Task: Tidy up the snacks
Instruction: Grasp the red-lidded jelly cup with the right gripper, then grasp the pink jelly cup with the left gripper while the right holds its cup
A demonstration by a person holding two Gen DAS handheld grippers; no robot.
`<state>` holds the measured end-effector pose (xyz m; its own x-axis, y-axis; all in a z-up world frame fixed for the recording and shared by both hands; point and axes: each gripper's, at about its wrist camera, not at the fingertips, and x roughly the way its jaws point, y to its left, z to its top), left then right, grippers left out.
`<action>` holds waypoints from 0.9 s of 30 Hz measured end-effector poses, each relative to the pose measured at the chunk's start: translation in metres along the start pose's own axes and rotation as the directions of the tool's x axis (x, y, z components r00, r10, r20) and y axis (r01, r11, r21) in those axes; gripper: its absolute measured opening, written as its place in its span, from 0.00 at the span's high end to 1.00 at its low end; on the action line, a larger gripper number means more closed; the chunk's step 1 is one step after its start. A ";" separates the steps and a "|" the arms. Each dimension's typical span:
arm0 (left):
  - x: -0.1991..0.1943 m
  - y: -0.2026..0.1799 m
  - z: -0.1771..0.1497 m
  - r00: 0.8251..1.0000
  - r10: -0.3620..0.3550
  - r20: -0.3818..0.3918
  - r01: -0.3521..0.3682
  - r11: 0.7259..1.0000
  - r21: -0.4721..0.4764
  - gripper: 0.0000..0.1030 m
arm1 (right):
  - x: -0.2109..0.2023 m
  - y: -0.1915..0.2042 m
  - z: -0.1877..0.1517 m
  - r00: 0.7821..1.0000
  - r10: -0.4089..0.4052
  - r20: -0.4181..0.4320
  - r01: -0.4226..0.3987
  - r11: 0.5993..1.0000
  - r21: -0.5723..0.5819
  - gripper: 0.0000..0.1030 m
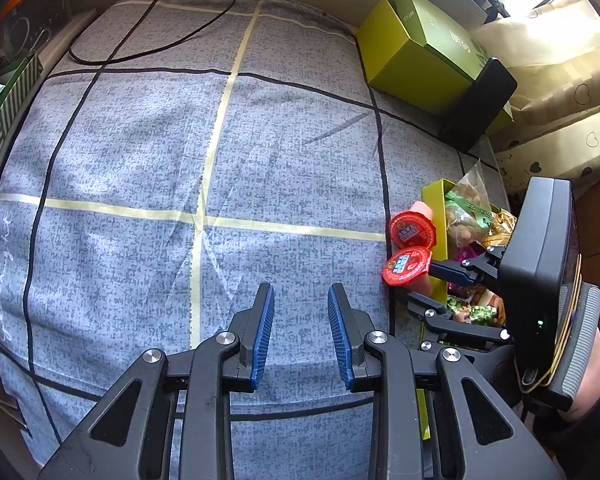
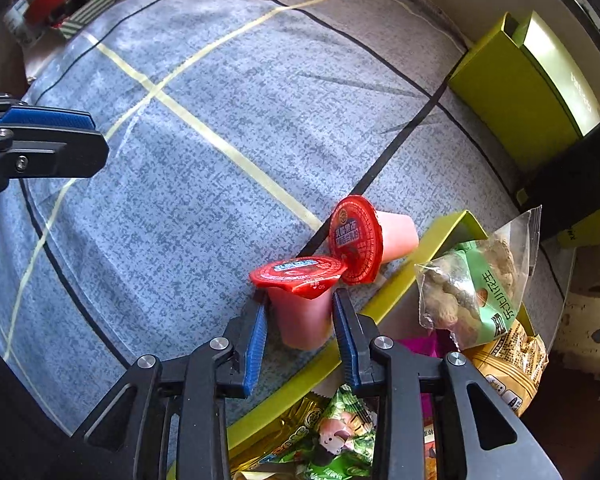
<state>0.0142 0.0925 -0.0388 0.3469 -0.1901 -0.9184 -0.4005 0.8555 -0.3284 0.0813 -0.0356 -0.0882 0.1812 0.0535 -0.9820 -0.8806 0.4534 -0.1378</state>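
Note:
Two pink jelly cups with red foil lids lie on the blue-grey checked cloth [image 1: 180, 152] beside a yellow-green snack tray [image 2: 400, 284]. The nearer jelly cup [image 2: 300, 320] stands between the blue pads of my right gripper [image 2: 300, 296], which press on both its sides. The other jelly cup [image 2: 356, 236] lies on its side, touching the first cup's lid. In the left wrist view the right gripper [image 1: 420, 286] holds the same cup [image 1: 406, 266] beside the tray's rim [image 1: 434, 208]. My left gripper [image 1: 300, 292] hovers over bare cloth, jaws narrowly apart and empty.
The tray holds a bag of peanuts [image 2: 468, 288] and several other snack packets. A green box [image 1: 412, 56] with a black block [image 1: 480, 108] against it stands at the back right. A black cable [image 1: 160, 44] crosses the far cloth. A striped box [image 1: 4, 112] is at the left edge.

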 end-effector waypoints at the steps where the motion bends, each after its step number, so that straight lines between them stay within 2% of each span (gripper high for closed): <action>1: 0.000 0.002 -0.001 1.000 -0.001 -0.002 0.001 1.000 -0.004 0.72 | 0.002 0.000 0.001 1.000 0.000 -0.004 0.000 1.000 0.000 0.72; 6: 0.002 0.008 -0.001 1.000 0.000 -0.008 -0.001 1.000 -0.020 0.72 | 0.007 -0.006 0.008 0.999 0.037 0.006 -0.038 0.998 0.053 0.74; 14: 0.005 0.012 0.004 1.000 -0.004 -0.016 0.003 0.999 -0.033 0.72 | -0.003 -0.022 0.012 0.982 0.180 0.063 -0.190 0.960 0.208 0.75; 18: 0.008 0.007 0.007 1.000 -0.007 -0.026 0.006 1.000 -0.016 0.72 | -0.020 -0.034 -0.002 0.967 0.227 0.116 -0.252 0.922 0.294 0.75; 24: 0.016 -0.003 0.008 0.998 -0.020 -0.066 0.019 1.000 -0.010 0.71 | -0.043 -0.045 -0.026 0.954 0.239 0.180 -0.291 0.883 0.369 0.75; 27: 0.016 -0.010 0.009 0.997 -0.022 -0.068 0.022 1.000 0.005 0.64 | -0.051 -0.050 -0.035 0.949 0.245 0.196 -0.305 0.867 0.395 0.75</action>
<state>0.0316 0.0853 -0.0485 0.2972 -0.2410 -0.9239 -0.3887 0.8533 -0.3477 0.1008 -0.0926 -0.0361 0.0425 0.3365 -0.9407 -0.6454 0.7280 0.2313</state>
